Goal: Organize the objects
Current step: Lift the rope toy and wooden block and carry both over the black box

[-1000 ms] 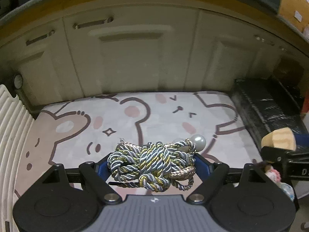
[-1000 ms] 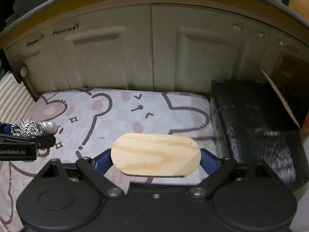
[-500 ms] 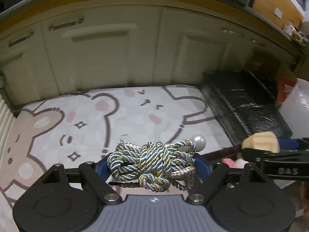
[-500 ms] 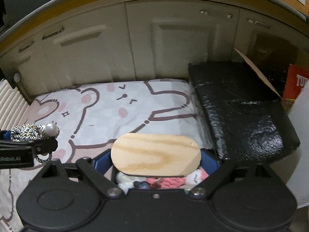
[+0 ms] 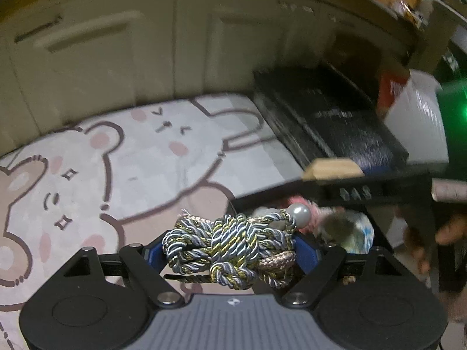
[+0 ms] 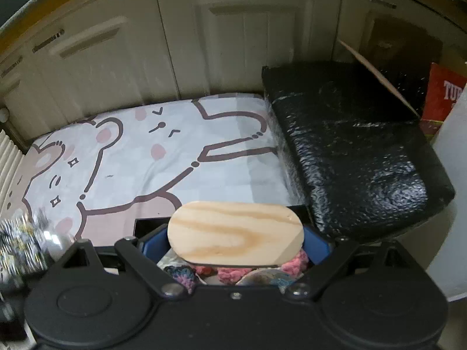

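Both your hands have swung right, over the black bin [image 6: 294, 213]; the left gripper [image 5: 230, 250] clamps the rope bundle [image 5: 227, 248], the right gripper [image 6: 236, 239] the wooden oval [image 6: 233, 233], its length spanning the jaws, bin directly below.

- Twisted cord bundle [image 5: 230, 248], lower centre: silver-grey, gold and dusty pink strands, with a pearl-white bead [image 5: 299, 213].
- Oval wooden block [image 6: 235, 233], lower centre: pale tan with darker grain bands.
- Mat [image 6: 175, 157], centre left: white and pink-beige cartoon bears, brown outlines, pink cheeks.
- Box [image 6: 356, 151], right: glossy black.
- Cabinet doors [image 6: 233, 43], top: cream.
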### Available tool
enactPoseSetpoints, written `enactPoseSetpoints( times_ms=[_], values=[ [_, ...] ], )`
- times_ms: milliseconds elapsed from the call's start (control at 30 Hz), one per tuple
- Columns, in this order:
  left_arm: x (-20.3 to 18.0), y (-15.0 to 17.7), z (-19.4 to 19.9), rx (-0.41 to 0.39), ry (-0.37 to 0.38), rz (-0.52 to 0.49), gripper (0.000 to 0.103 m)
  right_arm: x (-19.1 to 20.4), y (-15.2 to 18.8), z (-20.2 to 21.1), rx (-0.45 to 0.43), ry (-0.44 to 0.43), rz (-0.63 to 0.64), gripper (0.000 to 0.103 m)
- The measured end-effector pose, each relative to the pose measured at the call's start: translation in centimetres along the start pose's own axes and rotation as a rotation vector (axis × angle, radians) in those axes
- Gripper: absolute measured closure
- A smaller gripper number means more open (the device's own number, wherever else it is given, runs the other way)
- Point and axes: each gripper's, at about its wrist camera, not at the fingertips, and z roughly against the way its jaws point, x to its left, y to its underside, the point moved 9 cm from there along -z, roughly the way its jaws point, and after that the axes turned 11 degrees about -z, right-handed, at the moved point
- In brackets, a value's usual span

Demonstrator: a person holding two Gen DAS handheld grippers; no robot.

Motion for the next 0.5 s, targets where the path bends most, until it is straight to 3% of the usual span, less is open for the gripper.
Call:
enactPoseSetpoints(
  times_ms=[100,167,500],
  values=[
    [-0.9,0.5,-0.9,0.027,0.037,0.007,0.019,0.4,0.3,-0.7,0.025,-0.02,-0.001,0.008],
    [-1.5,0.5,-1.3,0.033,0.052,0.007,0.019,0.4,0.3,-0.5,0.012,-0.01,0.011,0.001],
    [-4.8,-1.0,-1.8,0.017,0.139,0.031,0.019,-1.8,0.0,1.9,-0.02,0.01,-0.024,0.001]
  ],
)
